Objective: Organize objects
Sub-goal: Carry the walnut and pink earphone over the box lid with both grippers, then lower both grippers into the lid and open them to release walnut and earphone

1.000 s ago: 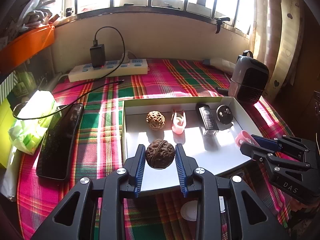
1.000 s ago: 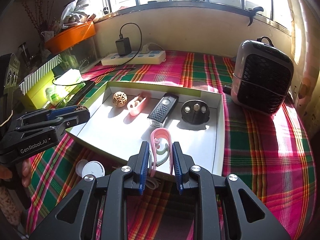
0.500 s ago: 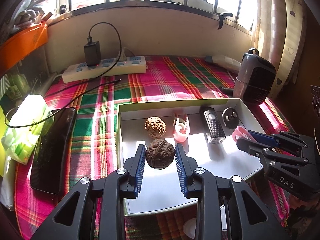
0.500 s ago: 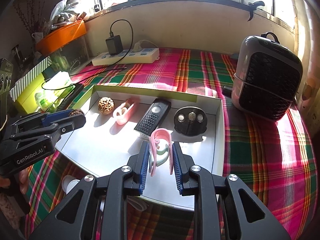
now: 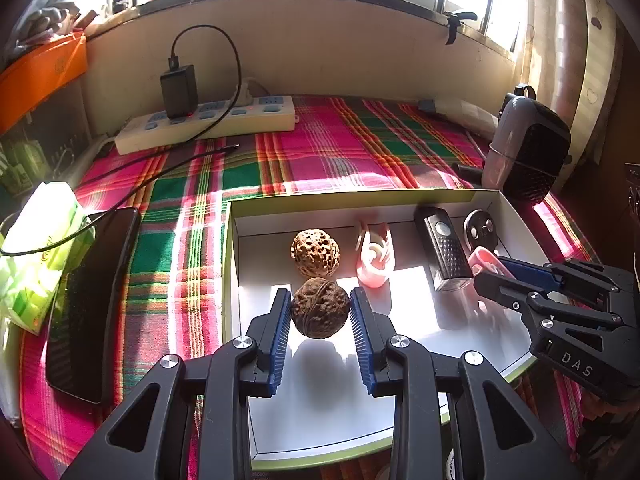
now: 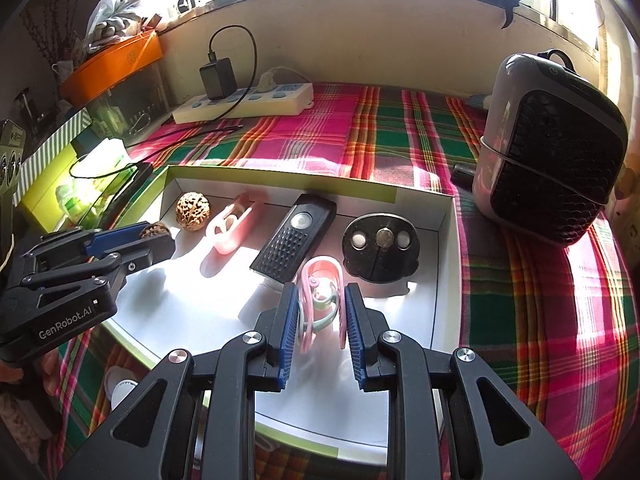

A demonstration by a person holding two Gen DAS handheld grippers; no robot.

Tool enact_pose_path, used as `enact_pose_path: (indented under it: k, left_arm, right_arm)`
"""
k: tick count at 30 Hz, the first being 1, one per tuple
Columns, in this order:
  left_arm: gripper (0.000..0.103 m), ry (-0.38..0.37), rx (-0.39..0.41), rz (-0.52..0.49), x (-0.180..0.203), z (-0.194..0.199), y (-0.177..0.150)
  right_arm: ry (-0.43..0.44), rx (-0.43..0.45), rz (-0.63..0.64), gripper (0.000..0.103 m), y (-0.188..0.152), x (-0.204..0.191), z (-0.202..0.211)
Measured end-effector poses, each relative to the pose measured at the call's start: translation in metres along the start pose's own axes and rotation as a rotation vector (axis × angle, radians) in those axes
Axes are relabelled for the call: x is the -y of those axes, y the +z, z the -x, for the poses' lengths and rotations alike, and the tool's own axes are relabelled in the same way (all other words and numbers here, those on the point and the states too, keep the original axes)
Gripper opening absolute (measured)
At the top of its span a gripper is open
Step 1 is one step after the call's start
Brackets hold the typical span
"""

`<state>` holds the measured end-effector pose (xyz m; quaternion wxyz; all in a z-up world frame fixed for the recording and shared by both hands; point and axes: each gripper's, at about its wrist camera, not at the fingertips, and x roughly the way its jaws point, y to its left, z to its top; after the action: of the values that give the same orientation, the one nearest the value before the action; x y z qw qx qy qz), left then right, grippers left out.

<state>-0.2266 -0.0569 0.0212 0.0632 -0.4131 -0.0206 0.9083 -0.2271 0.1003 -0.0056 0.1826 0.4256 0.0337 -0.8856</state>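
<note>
The dark walnut sits clamped between the blue pads of the left tongs, narrowed onto its sides, over the near-left floor of the white tray; whether it hangs just clear of the floor or touches it, I cannot quite tell. The open spot lies straight below, so the coming move is probably a short lowering and release. Just beyond it rests the pale walnut, so close that setting down any farther forward would likely bump it. The right tongs are likewise closed on a pink clip, held on edge over the tray's middle, its long axis running away from the camera. Directly past it lie the black remote, angled toward the far wall, and the round black disc to its right; the second pink clip lies leftward. Outside the tray, on the plaid cloth, stand the heater and, farthest, the power strip.
</note>
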Motion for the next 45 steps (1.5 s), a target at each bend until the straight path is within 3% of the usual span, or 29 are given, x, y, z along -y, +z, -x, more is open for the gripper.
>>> enact_pose_path:
  k: [20,45]
  left_arm:
    - [0.028,0.029,0.009,-0.043,0.009,-0.014,0.003]
    - [0.028,0.057,0.007,-0.07,0.012,-0.018,0.001]
  right_arm:
    - [-0.081,0.009,0.024,0.025,0.004,0.003,-0.008]
    - [-0.086,0.01,0.018,0.025,0.004,0.002,-0.009]
